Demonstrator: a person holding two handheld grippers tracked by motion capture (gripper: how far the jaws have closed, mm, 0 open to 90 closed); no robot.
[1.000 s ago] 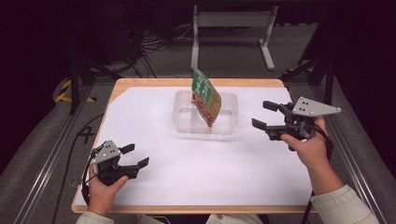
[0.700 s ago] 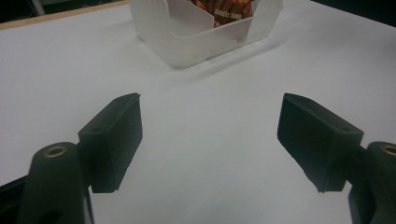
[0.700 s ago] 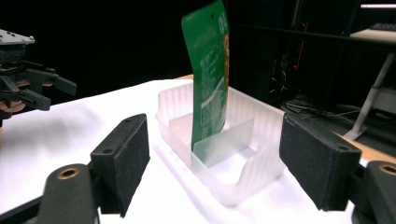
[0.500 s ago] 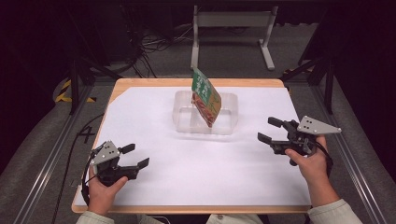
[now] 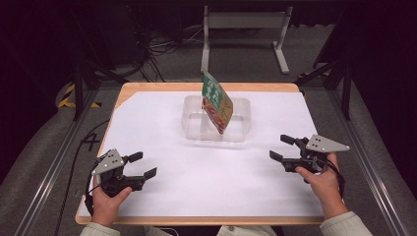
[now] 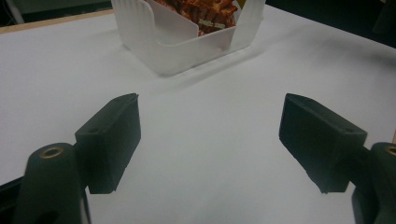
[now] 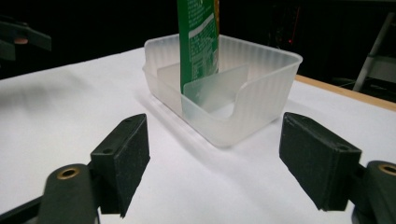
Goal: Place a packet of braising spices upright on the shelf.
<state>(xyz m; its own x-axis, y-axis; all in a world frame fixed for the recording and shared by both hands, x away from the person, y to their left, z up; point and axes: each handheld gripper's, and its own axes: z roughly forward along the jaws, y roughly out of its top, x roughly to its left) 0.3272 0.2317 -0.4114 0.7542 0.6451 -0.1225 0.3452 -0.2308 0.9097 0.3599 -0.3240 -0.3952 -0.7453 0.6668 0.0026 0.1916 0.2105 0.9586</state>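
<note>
1. Resting low at the near corners of the white surface (image 5: 162, 123): left tongs (image 5: 143, 165) and right tongs (image 5: 283, 147), both with jaws spread wide and nothing between them, both well apart from the bin.
2. Snack packet (image 5: 217, 102), green and red, stands on edge in the clear plastic bin (image 5: 241, 129) at the far middle of the surface, tilted, most of it sticking up above the rim.
3. Right gripper view: packet (image 7: 197, 42) sits behind a low inner divider (image 7: 215, 88); the bin wall (image 7: 261, 102) faces the tongs.
4. Risk: packet is tall and leaning, so a sideways nudge from one jaw could tip it flat into the bin or over the rim.
5. Risk: the bin looks light and sits on smooth paper; pushing the wall on approach would likely slide or spin it.
6. Risk: a pinch low near the divider could catch the bin too and lift both.
7. Risk: a thin glossy packet may slip if gripped at the top edge.
</note>
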